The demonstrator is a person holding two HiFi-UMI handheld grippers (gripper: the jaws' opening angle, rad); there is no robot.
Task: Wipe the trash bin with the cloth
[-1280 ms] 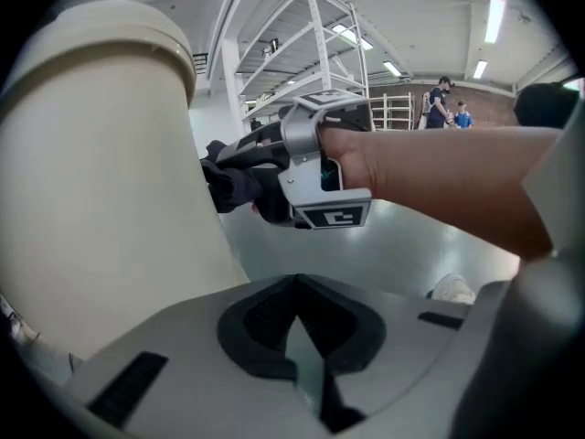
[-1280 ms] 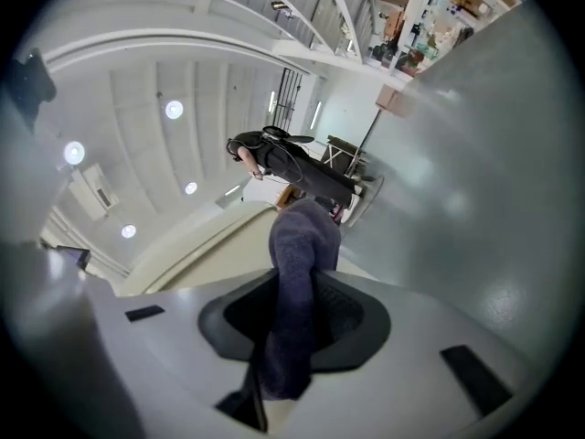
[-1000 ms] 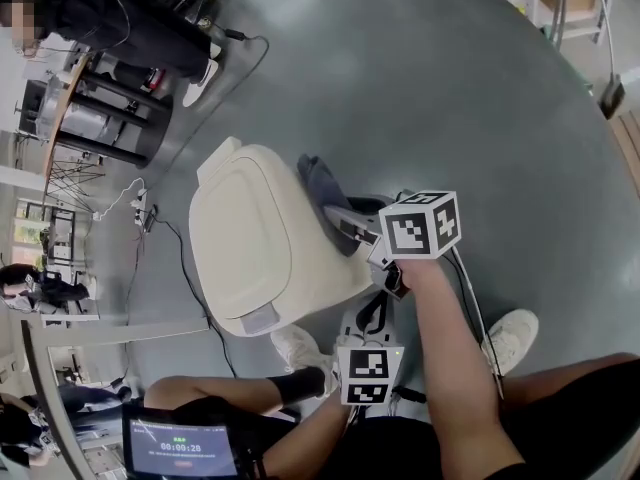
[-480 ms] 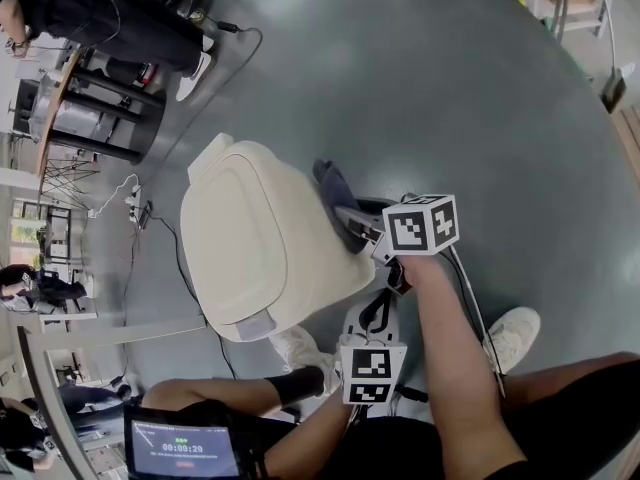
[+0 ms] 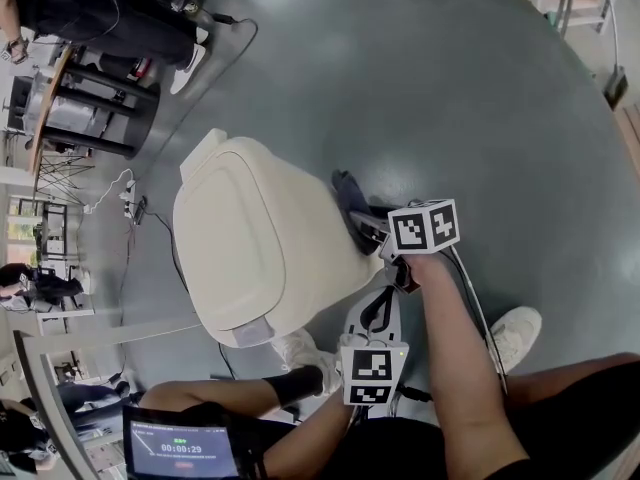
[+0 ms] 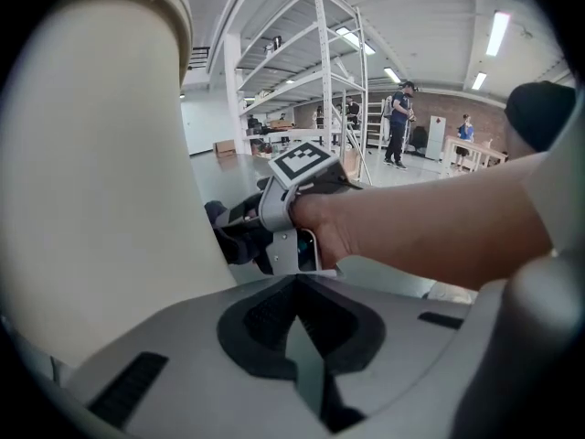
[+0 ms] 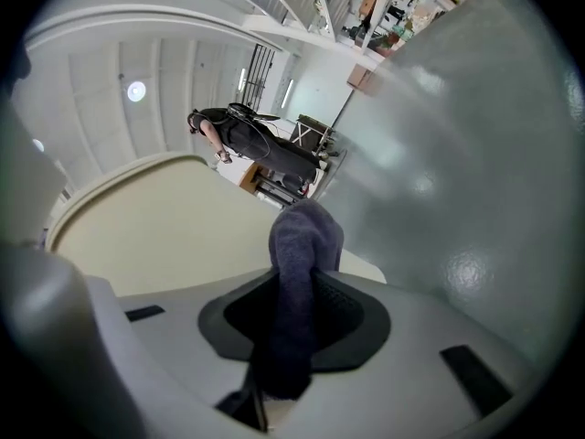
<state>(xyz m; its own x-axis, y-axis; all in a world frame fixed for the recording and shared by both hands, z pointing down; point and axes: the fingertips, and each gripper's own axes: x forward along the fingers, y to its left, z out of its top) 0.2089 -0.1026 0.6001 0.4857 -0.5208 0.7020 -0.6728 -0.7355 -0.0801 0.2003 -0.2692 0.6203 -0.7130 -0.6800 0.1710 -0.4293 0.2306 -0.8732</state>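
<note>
Wiping seems to be under way, but only on one face of the trash bin (image 5: 255,243). The cream bin stands on the grey floor (image 5: 450,88) with its lid closed. The right gripper (image 5: 362,224) is beside the bin's right side wall, near the top edge. Its jaws are clamped on a dark blue-grey cloth (image 5: 350,190). In the right gripper view a folded lump of the cloth sticks out past the jaw tips, towards the bin. From the head view the cloth looks to be touching the wall, or just off it; I cannot be sure which.

The left gripper (image 6: 297,293) hangs lower and nearer the person, close to the bin's near corner but not touching it. Its jaws are together with nothing between them, so it is taking no part in the wipe.

The plastic shows no streaks, damp patches or dirt, so how much has been cleaned cannot be read from it. As I judge it, the lid top, the front and the far side may all be left to do.
</note>
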